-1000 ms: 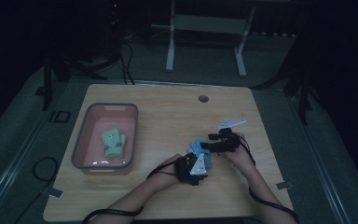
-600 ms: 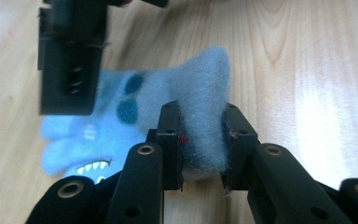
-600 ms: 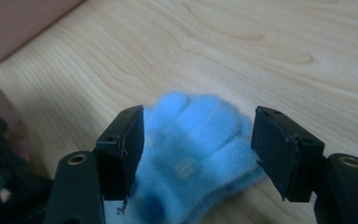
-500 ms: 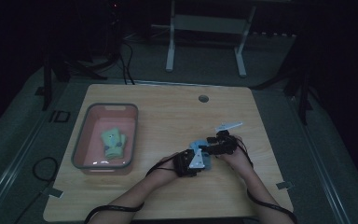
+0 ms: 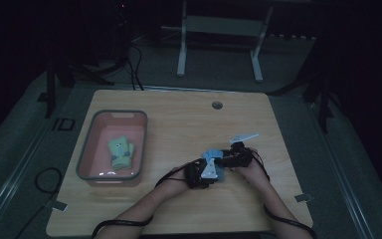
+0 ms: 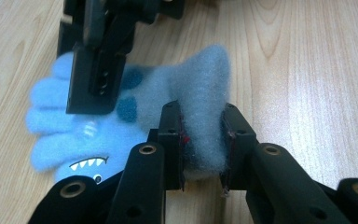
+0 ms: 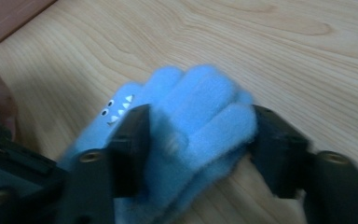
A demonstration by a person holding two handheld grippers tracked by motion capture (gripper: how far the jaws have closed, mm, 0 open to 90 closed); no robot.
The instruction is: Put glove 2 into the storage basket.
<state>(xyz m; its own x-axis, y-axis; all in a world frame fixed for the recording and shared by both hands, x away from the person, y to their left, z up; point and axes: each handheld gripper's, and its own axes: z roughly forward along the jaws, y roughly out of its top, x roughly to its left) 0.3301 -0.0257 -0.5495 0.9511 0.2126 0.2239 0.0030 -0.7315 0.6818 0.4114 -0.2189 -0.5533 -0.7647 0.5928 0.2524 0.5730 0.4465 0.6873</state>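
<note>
A fuzzy light-blue glove [image 6: 121,121] with dark blue spots and a toothy cartoon face lies on the wooden surface [image 5: 179,124], right of centre and toward the near edge, worked by two hand-held grippers at once. The left gripper [image 6: 204,140] has its jaws pinched tight on a raised fold of the glove's cuff, the fleece bunched between the pads. The right gripper [image 7: 196,140] straddles the finger end, its jaws having just been closing with the blue fingers between them; the left-hand pad touches the fleece, and motion blur makes it hard to tell whether the other presses. In the high view both grippers meet over the glove [image 5: 211,162], the person's forearms entering from the near edge. To the left, well apart, a pink bin [image 5: 92,149] with a grey rim holds a yellow-green glove [image 5: 121,152].
</note>
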